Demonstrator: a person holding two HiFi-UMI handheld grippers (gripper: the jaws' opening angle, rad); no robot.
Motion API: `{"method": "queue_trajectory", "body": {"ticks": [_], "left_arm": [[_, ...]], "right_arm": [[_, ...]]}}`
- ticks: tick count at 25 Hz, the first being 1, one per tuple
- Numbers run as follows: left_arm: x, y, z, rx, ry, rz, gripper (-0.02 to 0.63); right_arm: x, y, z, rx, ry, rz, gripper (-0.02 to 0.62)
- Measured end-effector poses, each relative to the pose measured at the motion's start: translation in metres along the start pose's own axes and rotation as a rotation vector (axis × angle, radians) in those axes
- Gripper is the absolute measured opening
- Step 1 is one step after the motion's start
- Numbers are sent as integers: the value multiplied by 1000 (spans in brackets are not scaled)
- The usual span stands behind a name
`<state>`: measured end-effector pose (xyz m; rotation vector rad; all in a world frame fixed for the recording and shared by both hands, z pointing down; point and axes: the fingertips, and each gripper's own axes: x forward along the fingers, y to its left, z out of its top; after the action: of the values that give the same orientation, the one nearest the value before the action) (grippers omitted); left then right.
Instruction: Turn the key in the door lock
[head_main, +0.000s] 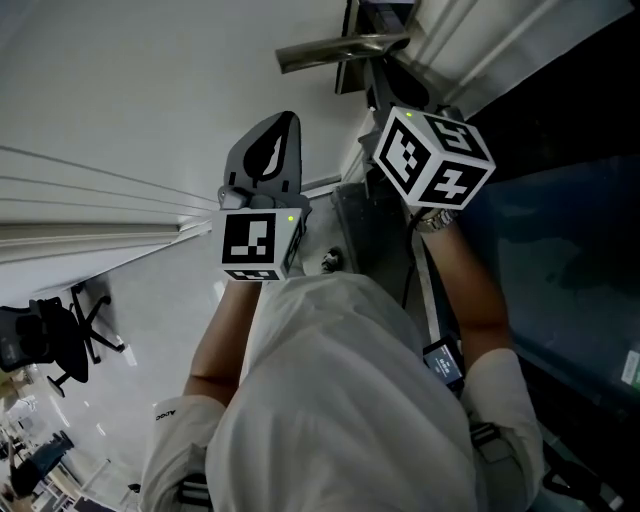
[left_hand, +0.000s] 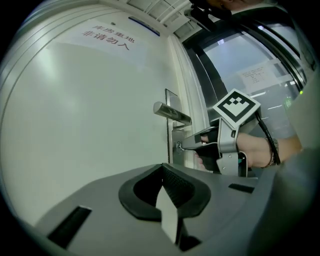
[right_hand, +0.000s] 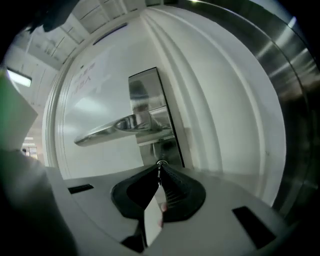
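Observation:
A silver key (right_hand: 159, 164) sits in the lock cylinder of the steel lock plate (right_hand: 151, 107), just under the lever handle (right_hand: 112, 130) of the white door. My right gripper (right_hand: 160, 172) is shut on the key's head. The left gripper view shows this from the side: the right gripper (left_hand: 184, 145) points level at the lock plate (left_hand: 172, 131) below the handle (left_hand: 171, 113). My left gripper (left_hand: 161, 170) hangs back from the door with its jaws shut and nothing between them. In the head view its jaws (head_main: 285, 128) point at the white door, and the right gripper's marker cube (head_main: 433, 156) hides the lock.
A white door frame (right_hand: 215, 105) runs beside the lock plate, with a dark glass panel (head_main: 565, 250) beyond it. The door carries a printed sign (left_hand: 107, 37) high up. An office chair (head_main: 55, 340) stands far left. The person's torso fills the lower head view.

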<state>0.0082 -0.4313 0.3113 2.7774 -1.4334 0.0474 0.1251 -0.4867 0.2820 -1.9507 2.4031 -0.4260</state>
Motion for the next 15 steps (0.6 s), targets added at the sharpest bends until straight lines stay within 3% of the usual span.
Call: {"method": "queue_trajectory", "body": {"ticks": [4,10,13,15], "left_arm": [[-5,-5,0,18,10,26,9],[-11,-8,-4,30,22,55,9],[-12,-10,-4,33,22,61,9],[-12,-10,-2,35,19,64,9]], "right_arm": [[-1,-5,-1,255,-10,46,15],[0,-10,-4,731,-33,121,15],[0,-10,-5,818,-35,132,15],[1,-9,-4,774,-31,139,15]]}}
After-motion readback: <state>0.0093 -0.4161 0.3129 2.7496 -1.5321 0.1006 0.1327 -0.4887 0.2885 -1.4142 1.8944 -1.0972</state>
